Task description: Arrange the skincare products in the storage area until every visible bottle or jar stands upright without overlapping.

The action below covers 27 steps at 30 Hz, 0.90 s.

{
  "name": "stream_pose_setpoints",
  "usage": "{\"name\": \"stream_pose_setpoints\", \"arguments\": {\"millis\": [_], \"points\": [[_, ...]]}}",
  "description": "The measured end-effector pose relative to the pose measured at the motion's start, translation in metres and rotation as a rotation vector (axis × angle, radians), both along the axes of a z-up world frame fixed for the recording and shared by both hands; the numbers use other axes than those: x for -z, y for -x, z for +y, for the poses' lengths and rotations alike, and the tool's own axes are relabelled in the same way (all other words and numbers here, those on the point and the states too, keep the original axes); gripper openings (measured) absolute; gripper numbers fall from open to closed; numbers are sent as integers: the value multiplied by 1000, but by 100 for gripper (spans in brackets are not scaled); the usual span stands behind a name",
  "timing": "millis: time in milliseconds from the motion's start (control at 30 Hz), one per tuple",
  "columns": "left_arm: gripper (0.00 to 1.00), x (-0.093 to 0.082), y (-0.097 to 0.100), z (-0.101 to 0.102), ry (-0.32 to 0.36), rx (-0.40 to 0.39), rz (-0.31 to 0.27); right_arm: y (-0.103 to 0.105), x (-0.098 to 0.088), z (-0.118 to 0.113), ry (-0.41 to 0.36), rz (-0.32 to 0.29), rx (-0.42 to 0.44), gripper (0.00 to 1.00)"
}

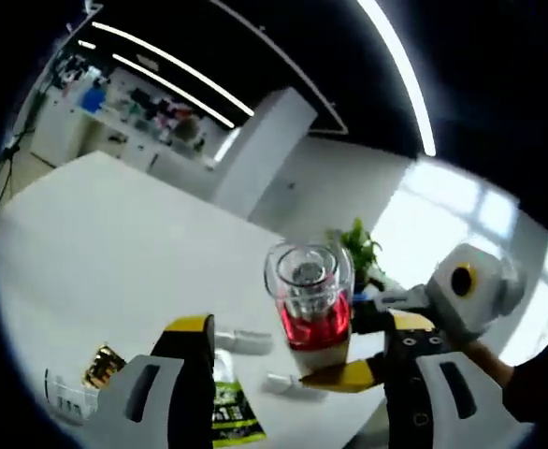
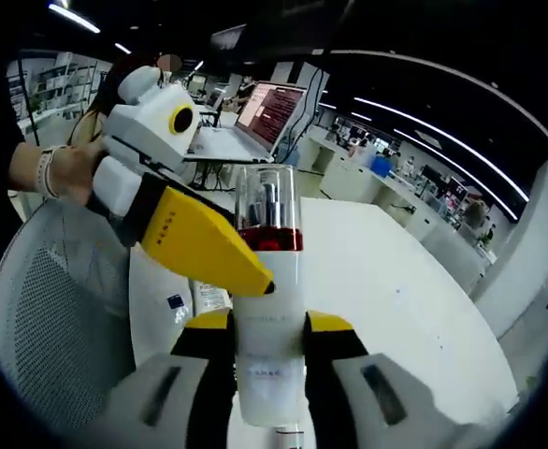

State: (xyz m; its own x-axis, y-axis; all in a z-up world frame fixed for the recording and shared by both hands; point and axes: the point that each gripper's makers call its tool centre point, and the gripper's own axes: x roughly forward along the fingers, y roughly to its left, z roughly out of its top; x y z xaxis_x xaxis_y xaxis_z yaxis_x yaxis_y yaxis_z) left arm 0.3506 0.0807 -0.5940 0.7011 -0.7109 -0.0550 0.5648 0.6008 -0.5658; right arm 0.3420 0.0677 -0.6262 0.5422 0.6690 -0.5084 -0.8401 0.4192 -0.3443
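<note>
1. Right gripper (image 2: 267,351): jaws narrow, clamped on the white lower body of one pump bottle (image 2: 266,309). The bottle stands upright between the yellow-tipped jaws, clear cap at 12 o'clock, red band just below the cap.
2. Left gripper (image 1: 283,360): jaws wide. In the left gripper view the same bottle (image 1: 309,304) sits between its two jaws, nearer the 3 o'clock one; I cannot tell whether either jaw touches it.
3. In the right gripper view the left gripper (image 2: 188,229) enters from 10 o'clock, its yellow jaw laid across the bottle's front at the red band, tip touching or just shy of it.
4. A hand (image 2: 64,173) with a wrist band grips that unit at 9 o'clock.
5. Count on the white table (image 1: 115,243): one held bottle; two small white tubes (image 1: 241,339) lying flat near 6 o'clock; one green-and-black sachet (image 1: 229,412); one gold-capped item (image 1: 104,365) at 7 o'clock.
6. One mesh chair (image 2: 54,318) at 8 o'clock, one open laptop (image 2: 269,112) at 12 o'clock.
</note>
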Motion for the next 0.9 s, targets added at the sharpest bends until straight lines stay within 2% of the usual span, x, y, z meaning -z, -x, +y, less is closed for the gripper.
{"name": "stream_pose_setpoints", "arguments": {"millis": [167,333,500,633,800,833,867,900], "points": [[51,7,2,-10,-17,21,21,4,7,-2,-12,21,13,26],[49,15,1,-17,4,33,66,5,10,-8,-28,37,43,26],[40,20,0,-24,0,44,84,5,12,-15,-52,49,82,26],[42,24,-3,-30,-11,56,81,7,16,-20,-69,57,117,26],[31,27,0,-42,-45,109,74,9,26,-26,-77,81,153,26],[32,29,0,-43,-66,111,74,10,28,-27,-76,90,165,26],[32,28,1,-46,-80,129,40,10,28,-28,-81,92,169,27],[32,29,0,-48,-83,131,47,11,30,-30,-86,96,179,27]]}}
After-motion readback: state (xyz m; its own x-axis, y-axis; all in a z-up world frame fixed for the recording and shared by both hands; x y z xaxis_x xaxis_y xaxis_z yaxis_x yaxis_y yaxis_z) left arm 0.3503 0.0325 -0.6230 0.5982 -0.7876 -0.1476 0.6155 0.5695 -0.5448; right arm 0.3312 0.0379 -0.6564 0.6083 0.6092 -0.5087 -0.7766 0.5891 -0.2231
